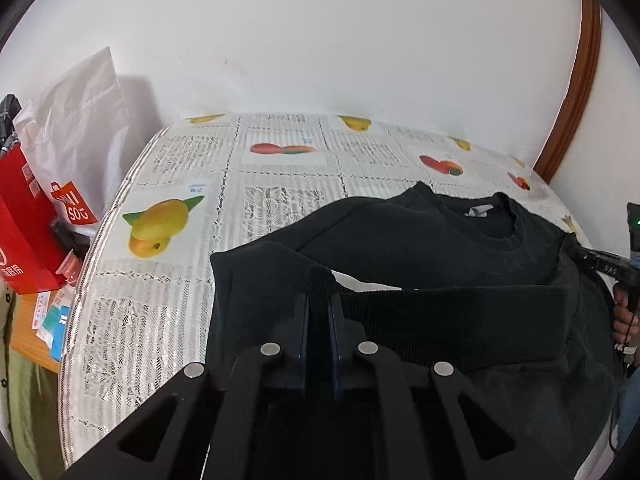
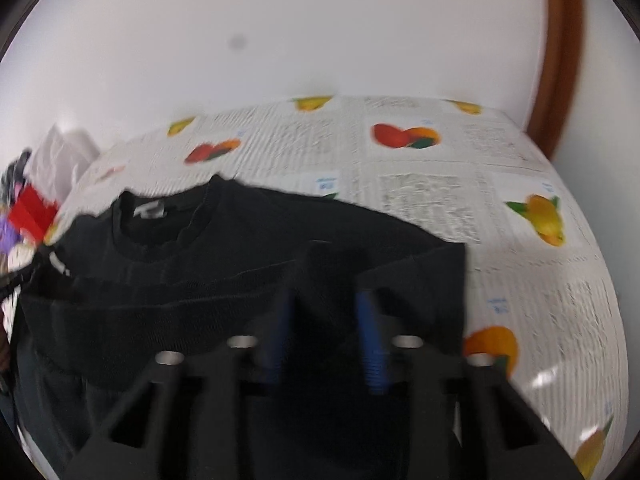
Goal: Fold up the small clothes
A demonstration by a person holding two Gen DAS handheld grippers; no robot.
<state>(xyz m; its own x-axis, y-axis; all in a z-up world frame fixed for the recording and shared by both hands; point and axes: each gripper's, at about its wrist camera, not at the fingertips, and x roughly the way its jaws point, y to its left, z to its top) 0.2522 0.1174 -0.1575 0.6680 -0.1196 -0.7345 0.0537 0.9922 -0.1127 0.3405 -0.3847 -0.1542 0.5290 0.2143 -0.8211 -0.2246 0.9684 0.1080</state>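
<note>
Fruit-print bench [image 1: 280,184] under black sweatshirt [image 1: 420,240]; left tongs [image 1: 319,312] and right tongs [image 2: 326,312] clenched on ribbed hem [image 1: 480,312]. Likely risk: uneven carrying, skewed fold.

right wrist view motion-blurred, black sweater [image 2: 248,248] lower part cut off, right gripper [image 2: 326,300] grip perhaps unclear

Readable text — very little

A white bag [image 1: 76,120] at the table's left carries a red shopping-bag logo [image 1: 74,206] reading, mirrored, roughly "MINISO"; the red bag [image 1: 24,220] beside it bears white characters — too partial to read.
</note>
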